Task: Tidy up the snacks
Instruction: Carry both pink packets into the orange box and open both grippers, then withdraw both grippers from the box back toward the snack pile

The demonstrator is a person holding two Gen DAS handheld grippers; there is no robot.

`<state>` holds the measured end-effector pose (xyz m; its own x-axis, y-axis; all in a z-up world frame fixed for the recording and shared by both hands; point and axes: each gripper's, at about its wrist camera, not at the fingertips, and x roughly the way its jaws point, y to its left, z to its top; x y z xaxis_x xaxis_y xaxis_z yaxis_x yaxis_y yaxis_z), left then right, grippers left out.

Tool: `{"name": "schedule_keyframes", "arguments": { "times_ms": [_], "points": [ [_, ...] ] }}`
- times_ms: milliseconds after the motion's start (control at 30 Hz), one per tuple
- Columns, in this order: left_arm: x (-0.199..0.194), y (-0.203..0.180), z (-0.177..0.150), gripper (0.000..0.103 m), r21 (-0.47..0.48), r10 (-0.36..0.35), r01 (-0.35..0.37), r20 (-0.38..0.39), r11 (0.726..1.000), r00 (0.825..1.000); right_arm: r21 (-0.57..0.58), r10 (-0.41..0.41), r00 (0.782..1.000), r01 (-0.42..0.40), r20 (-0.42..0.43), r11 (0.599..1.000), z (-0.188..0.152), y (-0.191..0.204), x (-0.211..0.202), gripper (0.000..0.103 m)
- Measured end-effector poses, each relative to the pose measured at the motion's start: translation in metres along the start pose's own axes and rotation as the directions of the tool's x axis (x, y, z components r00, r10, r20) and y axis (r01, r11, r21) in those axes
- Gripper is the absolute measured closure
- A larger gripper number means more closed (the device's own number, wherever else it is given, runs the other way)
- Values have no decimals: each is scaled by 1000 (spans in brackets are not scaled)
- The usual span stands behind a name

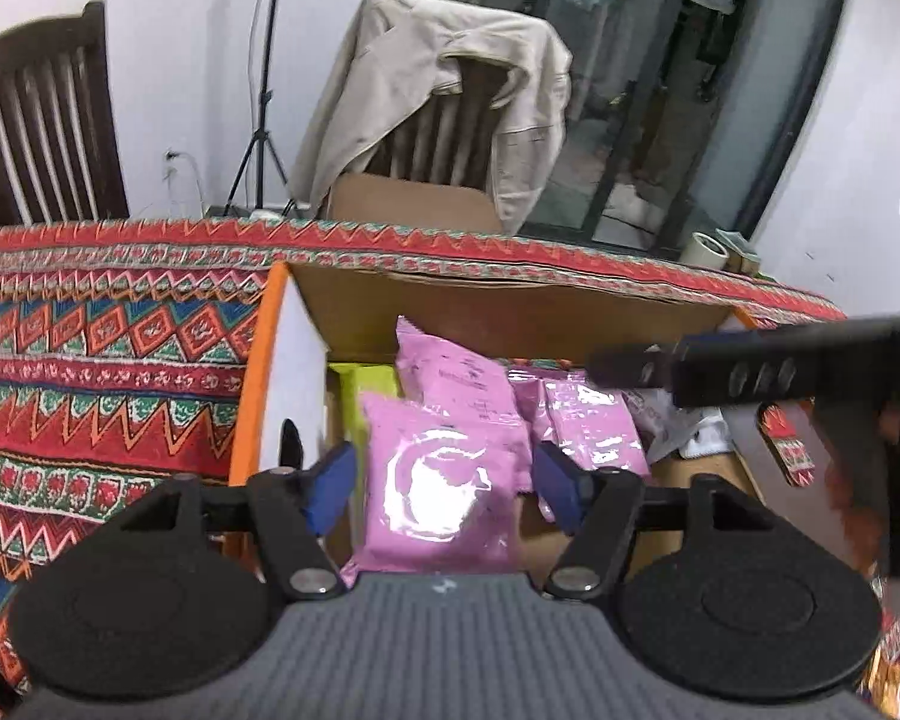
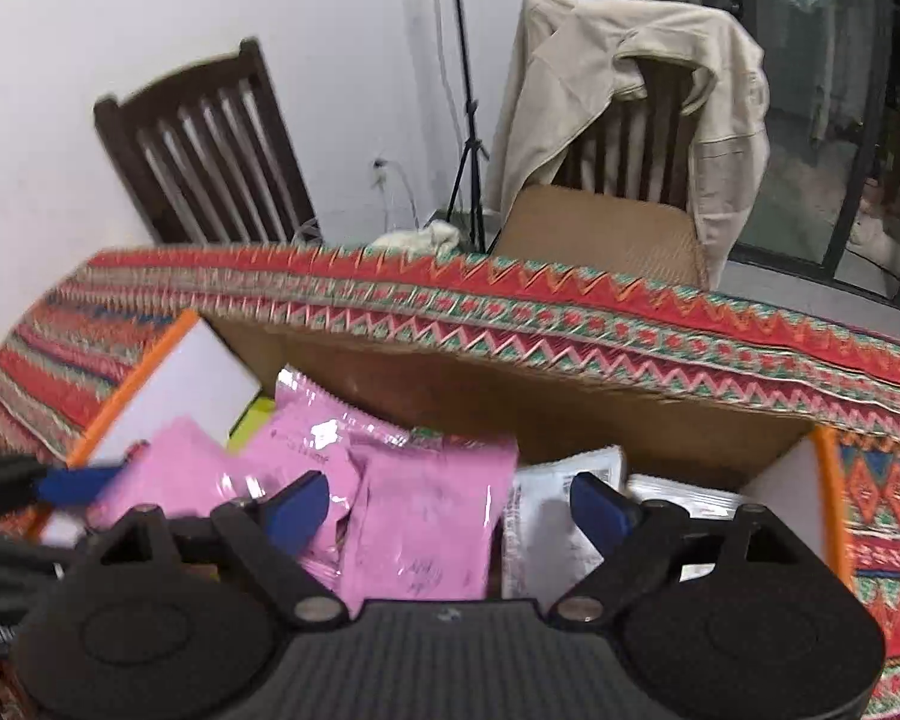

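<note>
Left gripper [image 1: 444,483]: jaws wide, pink packet [image 1: 444,480] between blue pads, gap either side, no pad contact seen. Packet inside box [image 1: 498,306], more pink packets [image 1: 594,426] just beyond. Right gripper [image 2: 450,504]: jaws wide, over same box; pink packet [image 2: 426,516] between pads, untouched; white packet [image 2: 546,516] under right pad [image 2: 600,510].

Three pink snack packets [image 1: 444,480] in one open cardboard box [image 1: 510,312], counted from the left wrist view. Two white packets [image 2: 546,516] beside them in the right wrist view, exact count unsure. Two dark wooden chairs [image 2: 204,156] behind. One beige jacket [image 2: 630,60]. One tripod stand [image 2: 471,120]. One patterned cloth [image 1: 102,348].
</note>
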<state>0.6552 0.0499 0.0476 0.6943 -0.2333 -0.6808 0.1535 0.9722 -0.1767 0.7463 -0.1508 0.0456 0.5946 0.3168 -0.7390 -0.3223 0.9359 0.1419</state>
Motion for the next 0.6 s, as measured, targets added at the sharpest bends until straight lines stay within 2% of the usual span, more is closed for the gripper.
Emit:
{"name": "schedule_keyframes", "arguments": {
  "times_ms": [167, 367, 500, 600],
  "points": [
    [-43, -5, 6, 32, 7, 30, -31, 25, 1000, 999, 19, -13, 998, 12, 54, 1000, 2, -13, -54, 16],
    [-144, -22, 7, 28, 37, 53, -58, 114, 998, 992, -24, -38, 991, 41, 132, 999, -9, -17, -153, 15],
    [-223, -41, -16, 18, 90, 44, -63, 192, 994, 980, -45, -17, 983, 26, 180, 999, -36, -17, -233, 10],
    [-276, -56, -46, 14, 127, 15, -48, 247, 991, 969, -56, 5, 973, 8, 231, 998, -72, -15, -291, 2]
  ]
}}
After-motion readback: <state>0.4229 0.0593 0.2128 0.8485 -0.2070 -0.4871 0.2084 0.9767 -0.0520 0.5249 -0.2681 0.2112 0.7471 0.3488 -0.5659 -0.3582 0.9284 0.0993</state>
